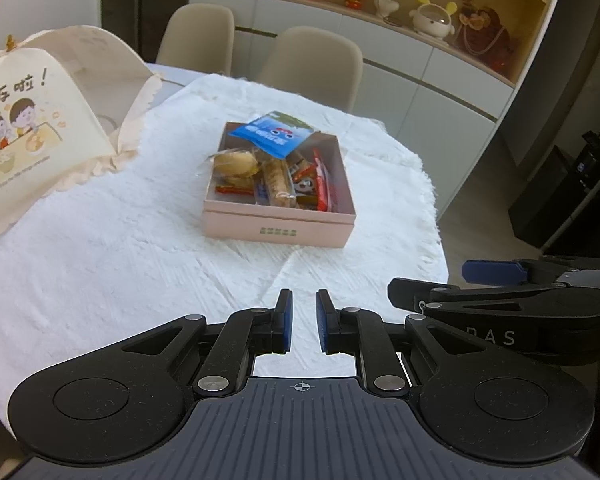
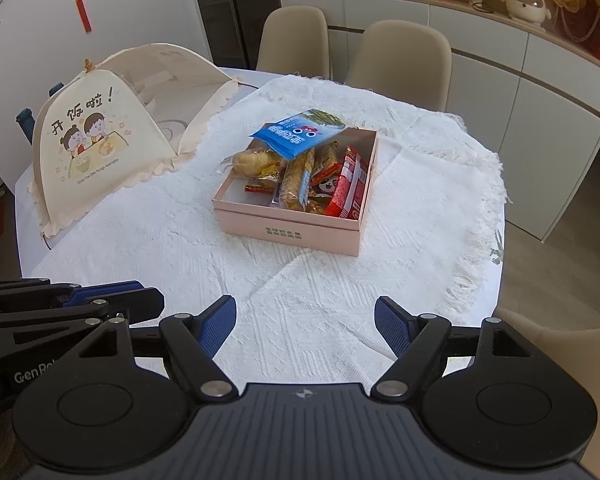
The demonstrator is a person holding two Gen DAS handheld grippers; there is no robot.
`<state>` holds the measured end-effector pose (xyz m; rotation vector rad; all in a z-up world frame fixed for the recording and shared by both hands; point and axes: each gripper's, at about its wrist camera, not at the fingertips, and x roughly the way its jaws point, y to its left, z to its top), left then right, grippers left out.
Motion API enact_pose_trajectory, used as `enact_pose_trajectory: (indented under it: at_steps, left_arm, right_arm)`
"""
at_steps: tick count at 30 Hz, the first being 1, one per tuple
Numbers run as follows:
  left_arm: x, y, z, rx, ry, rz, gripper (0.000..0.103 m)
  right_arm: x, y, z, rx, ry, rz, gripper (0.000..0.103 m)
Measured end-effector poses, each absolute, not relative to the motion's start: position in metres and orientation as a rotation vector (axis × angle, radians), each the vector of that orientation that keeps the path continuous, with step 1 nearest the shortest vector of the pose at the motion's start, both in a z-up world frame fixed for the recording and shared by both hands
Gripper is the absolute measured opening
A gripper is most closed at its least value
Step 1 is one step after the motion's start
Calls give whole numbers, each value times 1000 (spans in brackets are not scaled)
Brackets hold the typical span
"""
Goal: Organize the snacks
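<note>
An open pink box (image 1: pixel 278 228) (image 2: pixel 292 232) stands in the middle of the white tablecloth (image 1: pixel 100 264) (image 2: pixel 140 248). Wrapped snacks fill it: a blue packet (image 1: pixel 272 134) (image 2: pixel 296 136) leaning over the far rim, a yellow bun (image 1: pixel 236 164) (image 2: pixel 252 160), a long biscuit bar (image 2: pixel 296 184) and red packets (image 2: pixel 348 188). My left gripper (image 1: pixel 304 296) hovers over the near cloth, short of the box, shut with nothing between its blue pads. Beside it, my right gripper (image 2: pixel 305 304) is open and empty. Each shows in the other's view: the right gripper (image 1: pixel 428 280), the left gripper (image 2: pixel 148 292).
A cream mesh food cover (image 1: pixel 32 128) (image 2: pixel 92 136) with a cartoon print stands on the table's left. Two beige chairs (image 1: pixel 312 64) (image 2: pixel 400 60) sit at the far side, another chair (image 2: pixel 560 344) at the near right. Cabinets with ornaments line the back wall.
</note>
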<state>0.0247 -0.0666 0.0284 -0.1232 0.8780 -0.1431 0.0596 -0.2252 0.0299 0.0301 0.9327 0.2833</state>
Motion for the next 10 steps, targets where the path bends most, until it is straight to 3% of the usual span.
enact_pose_trajectory:
  at_steps: [10]
  left_arm:
    - [27, -67, 28, -85, 835, -137, 16]
  right_arm:
    - [64, -226, 27, 33, 942, 284, 77]
